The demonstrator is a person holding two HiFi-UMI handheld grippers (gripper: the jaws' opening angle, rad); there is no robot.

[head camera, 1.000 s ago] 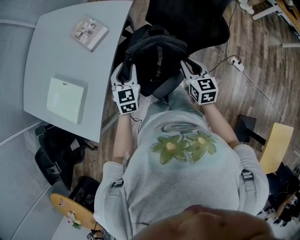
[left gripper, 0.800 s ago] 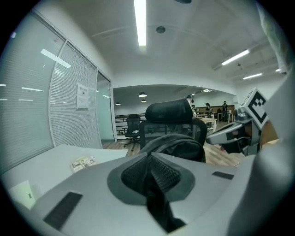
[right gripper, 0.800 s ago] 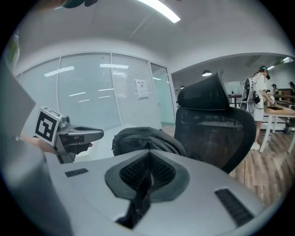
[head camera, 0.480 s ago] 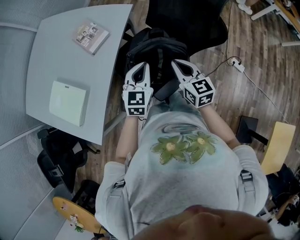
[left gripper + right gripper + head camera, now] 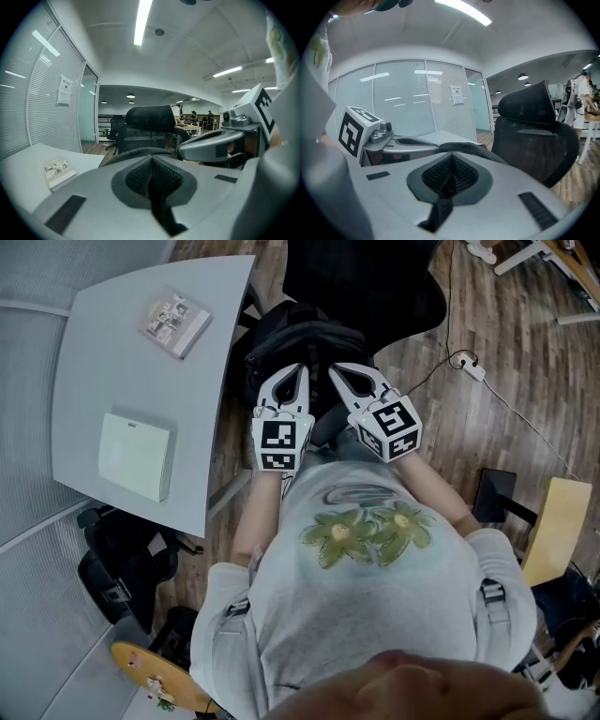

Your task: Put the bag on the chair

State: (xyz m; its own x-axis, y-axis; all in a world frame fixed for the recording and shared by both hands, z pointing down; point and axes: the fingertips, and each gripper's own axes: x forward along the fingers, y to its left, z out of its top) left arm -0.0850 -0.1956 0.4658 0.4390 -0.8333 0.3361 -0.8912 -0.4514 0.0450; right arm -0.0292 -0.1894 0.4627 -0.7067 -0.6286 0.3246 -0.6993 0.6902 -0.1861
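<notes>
A black bag hangs in front of me, between the grey table and the black office chair. Both grippers meet side by side at its top. My left gripper is shut on a dark strap that runs down from its pads. Just right of it, my right gripper is shut on a strap too. The bag's rounded top shows just past the left jaws. Beyond it, the chair faces me, and it stands at the right in the right gripper view.
The grey table at left carries a booklet and a white box. A cable with a power strip lies on the wood floor at right. Another black chair sits under the table; a yellow seat is far right.
Both grippers came in from the bag's sides to meet at its top and shut on the straps. The bag has shifted up the picture toward the chair.
</notes>
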